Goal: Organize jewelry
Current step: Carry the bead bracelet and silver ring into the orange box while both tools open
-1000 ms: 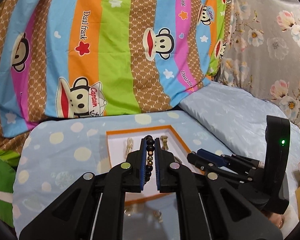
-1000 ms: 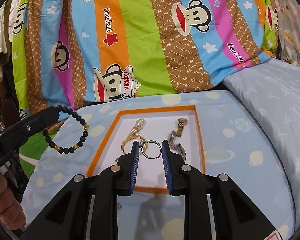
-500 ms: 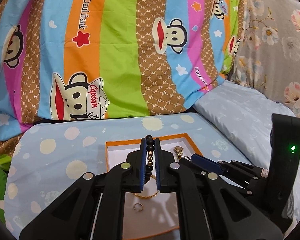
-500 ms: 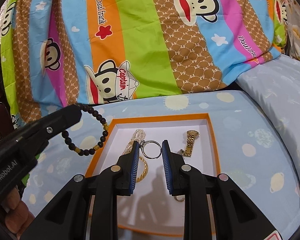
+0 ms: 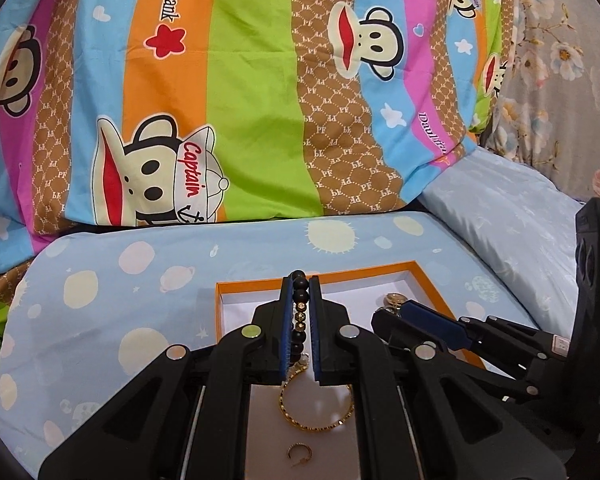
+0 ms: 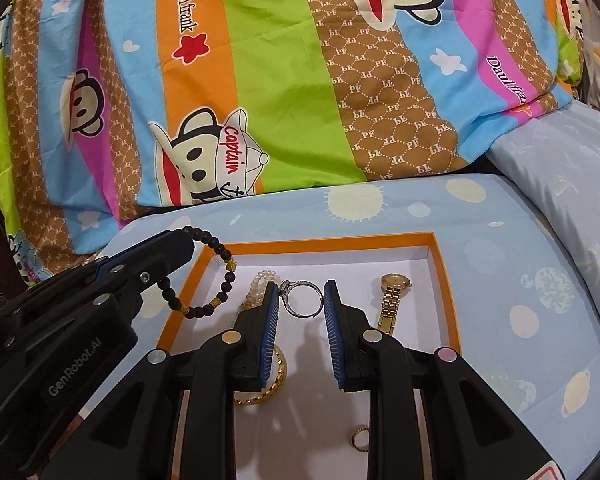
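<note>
Left gripper (image 5: 300,320): jaws clenched on a dark beaded bracelet (image 6: 216,276), the strand running up the narrow slot between the pads. In the right wrist view the free loop hangs from the tips over the 10 o'clock corner of the tray, not resting on the floor. Gold spacer beads interrupt the dark ones.

Right gripper (image 6: 303,308): jaws part-closed on a silver ring (image 6: 302,298) with a small stone setting, held edge-on at the fingertips, stone toward the left pad. It sits above the tray's middle.

Outward: orange-rimmed tray (image 6: 446,300) with white floor, lying on a blue planet-print cushion (image 6: 540,280). On the floor: gold watch (image 6: 392,296) at 2 o'clock of the ring; pearl strand (image 6: 260,280) at 9 o'clock, partly behind the left pad; gold chain bracelet (image 5: 316,408) below the jaws; small gold earring (image 5: 298,452) near the 6 o'clock edge. Striped cartoon-monkey blanket (image 6: 280,80) behind.

Handling, judged: bracelet is light, limp and probably elastic-strung; beads roll, so grip across several beads as now. Ring is rigid, smooth and slippery; hold on the band, clear of the setting. A slight slackening would likely drop it.
</note>
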Demonstrator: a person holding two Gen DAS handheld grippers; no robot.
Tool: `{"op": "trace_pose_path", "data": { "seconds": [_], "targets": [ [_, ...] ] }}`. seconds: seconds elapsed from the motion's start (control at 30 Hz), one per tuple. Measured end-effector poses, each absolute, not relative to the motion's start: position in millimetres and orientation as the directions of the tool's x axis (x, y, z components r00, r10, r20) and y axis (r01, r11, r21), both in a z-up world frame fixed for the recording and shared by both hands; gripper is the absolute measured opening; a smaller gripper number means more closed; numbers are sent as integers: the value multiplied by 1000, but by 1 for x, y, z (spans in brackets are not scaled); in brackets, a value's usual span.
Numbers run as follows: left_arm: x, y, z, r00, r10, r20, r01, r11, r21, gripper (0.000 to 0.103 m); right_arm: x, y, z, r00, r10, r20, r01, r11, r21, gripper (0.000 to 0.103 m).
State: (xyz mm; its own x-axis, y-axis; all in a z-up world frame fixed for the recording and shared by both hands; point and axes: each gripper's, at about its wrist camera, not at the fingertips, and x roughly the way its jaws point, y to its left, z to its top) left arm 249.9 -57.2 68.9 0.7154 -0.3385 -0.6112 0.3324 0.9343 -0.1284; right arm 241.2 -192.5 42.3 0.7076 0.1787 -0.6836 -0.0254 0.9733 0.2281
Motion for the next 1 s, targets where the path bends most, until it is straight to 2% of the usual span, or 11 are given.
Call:
{"op": "trace_pose_path", "data": {
  "seconds": [0.63, 0.67, 0.77, 0.87, 0.9, 1.0],
  "targets": [
    [266, -54, 46, 681, -327, -655, 303, 940, -154, 7, 253, -191, 19, 664, 177, -727, -13, 974, 226, 23],
    [267, -54, 46, 683, -324, -654, 300, 942, -153, 9, 252, -191, 19, 665, 176, -726, -11, 974, 226, 23],
    [268, -51, 46, 683, -322, -656, 288, 944, -163, 26, 252, -194, 19, 667, 179, -723, -6, 972, 235, 24],
    [269, -46, 48, 686, -326, -650, 274, 944, -185, 29, 251, -197, 21, 678, 178, -713, 0, 970, 243, 29],
    [269, -44, 49, 689, -326, -648, 268, 944, -191, 34, 250, -197, 22, 681, 177, -711, 2, 970, 243, 31],
    [267, -37, 56, 702, -325, -633, 256, 945, -201, 34, 247, -201, 29, 700, 170, -694, 7, 969, 245, 31]
  ]
}}
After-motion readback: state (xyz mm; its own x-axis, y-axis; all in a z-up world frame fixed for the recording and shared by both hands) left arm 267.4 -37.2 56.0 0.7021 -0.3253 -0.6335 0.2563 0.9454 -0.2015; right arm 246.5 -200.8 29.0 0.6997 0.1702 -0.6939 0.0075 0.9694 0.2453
